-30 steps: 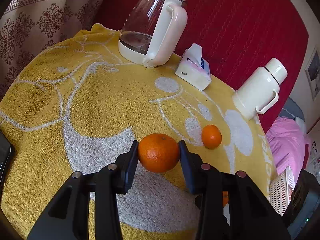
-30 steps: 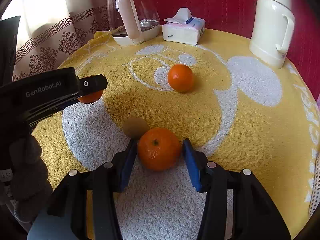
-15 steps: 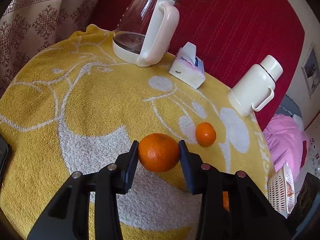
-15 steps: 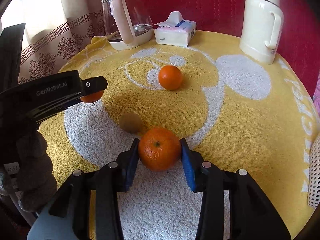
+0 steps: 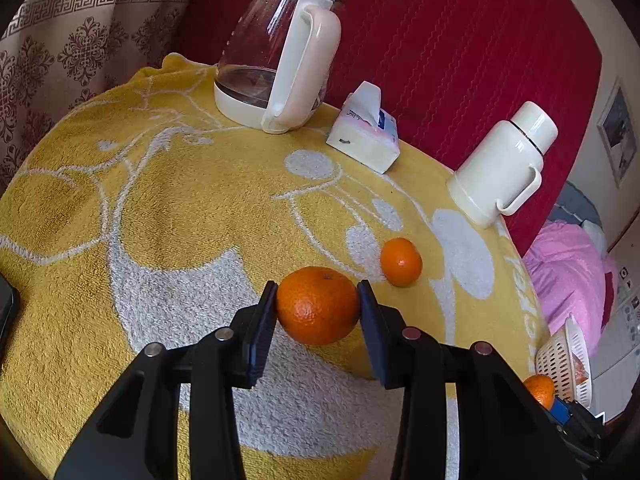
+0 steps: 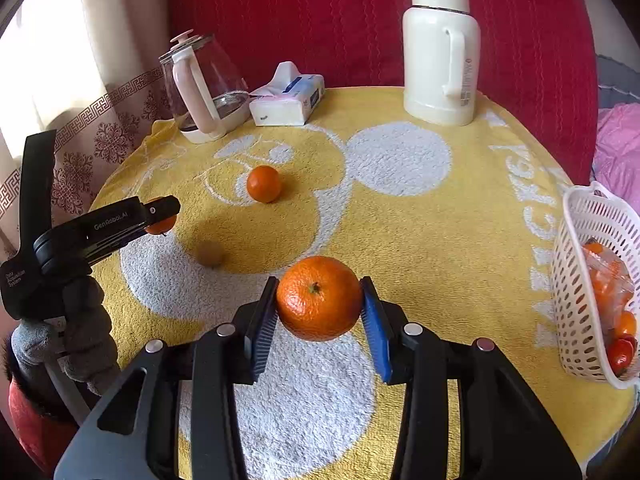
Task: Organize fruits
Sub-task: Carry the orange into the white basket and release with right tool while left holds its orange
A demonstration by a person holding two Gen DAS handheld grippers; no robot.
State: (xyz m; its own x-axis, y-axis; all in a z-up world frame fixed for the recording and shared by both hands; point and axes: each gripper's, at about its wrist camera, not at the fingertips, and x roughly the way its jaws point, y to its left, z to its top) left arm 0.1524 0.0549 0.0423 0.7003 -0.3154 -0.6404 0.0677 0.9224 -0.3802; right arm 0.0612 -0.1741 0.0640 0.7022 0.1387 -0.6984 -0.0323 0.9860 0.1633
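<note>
My left gripper [image 5: 318, 306] is shut on an orange [image 5: 318, 304] and holds it above the yellow towel. In the right wrist view the left gripper [image 6: 160, 216] sits at the left with that orange [image 6: 162, 224] in it. My right gripper [image 6: 319, 300] is shut on another orange [image 6: 319, 298], lifted off the towel. A third orange [image 6: 263, 183] [image 5: 401, 262] and a brown kiwi [image 6: 210, 254] lie on the towel. A white basket [image 6: 572, 280] [image 5: 560, 356] with fruit stands at the right edge.
A glass kettle [image 6: 204, 88] [image 5: 280, 52], a tissue pack [image 6: 288, 100] [image 5: 366, 136] and a white thermos [image 6: 440, 48] [image 5: 500, 164] stand along the back of the round table. A red backrest is behind them, a curtain at the left.
Both grippers have risen and pulled back with their oranges. The right gripper has turned right, so the basket has come into its view.
</note>
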